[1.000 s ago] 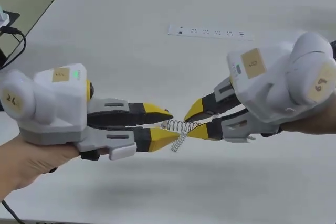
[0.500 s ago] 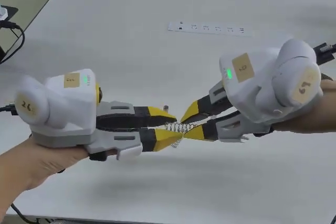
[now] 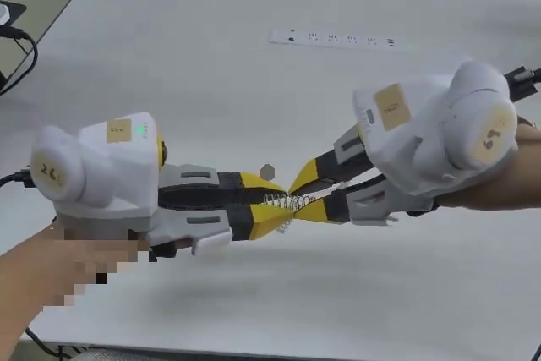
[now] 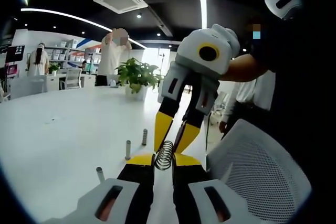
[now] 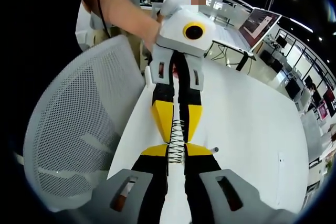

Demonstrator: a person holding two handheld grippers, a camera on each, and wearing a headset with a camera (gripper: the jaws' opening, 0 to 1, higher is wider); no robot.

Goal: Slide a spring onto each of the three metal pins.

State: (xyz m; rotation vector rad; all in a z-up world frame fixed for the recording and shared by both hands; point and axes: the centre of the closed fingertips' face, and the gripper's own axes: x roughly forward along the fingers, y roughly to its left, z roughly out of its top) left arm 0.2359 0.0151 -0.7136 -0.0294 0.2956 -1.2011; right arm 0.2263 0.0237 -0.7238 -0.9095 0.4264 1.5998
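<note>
You are pinching one end of the spring (image 3: pixel 286 203) in the left gripper (image 4: pixel 164 160), its jaws pressed in on the coils, while the right gripper (image 5: pixel 177 151) is meeting it head-on and appears to be squeezing the other end between its nearly closed tips. So the spring is hanging in the air straight ahead of both sets of tips, bridging them, with its long axis lying level along the line from one gripper to the other. The three pins (image 4: pixel 127 149) are standing upright on the table (image 3: pixel 211 57), below and off to the left of your left gripper's tips, and neither gripper is clearly nearer to them. The spring is pointing sideways while the pins are pointing up, so I judge you are needing to tip one open end downward over a pin.
</note>
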